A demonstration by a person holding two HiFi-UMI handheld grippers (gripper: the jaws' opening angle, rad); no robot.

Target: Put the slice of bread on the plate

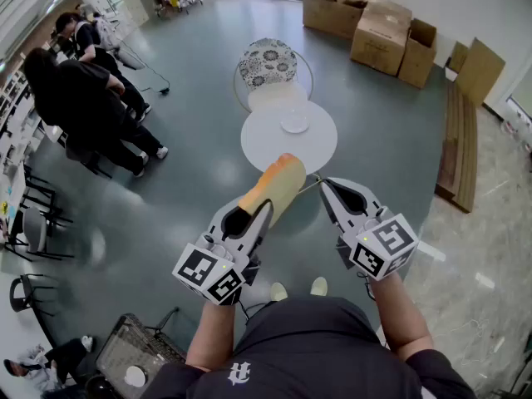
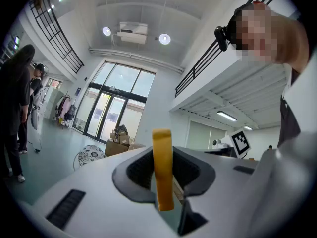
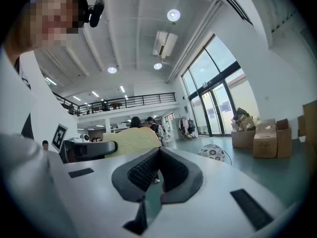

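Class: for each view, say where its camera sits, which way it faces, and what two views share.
Head view: on the person's head, facing steeply down at the round table and plate; forearms, left gripper and right gripper show.
Left gripper view: rides that gripper, facing level along jaws clamped on the slice of bread; torso at right.
Right gripper view: rides that gripper, facing level along shut, empty jaws; torso at left.
Shared: both gripper views show the bread and patterned chair.

Nothing actually readable here, no words or numbers. You just get black-and-white square markers on the cubes of the left gripper [image 1: 265,210] at 7 o'clock and the right gripper [image 1: 322,183] at 5, plus a small white shirt logo [image 1: 240,374] at 6, too tiny to read.
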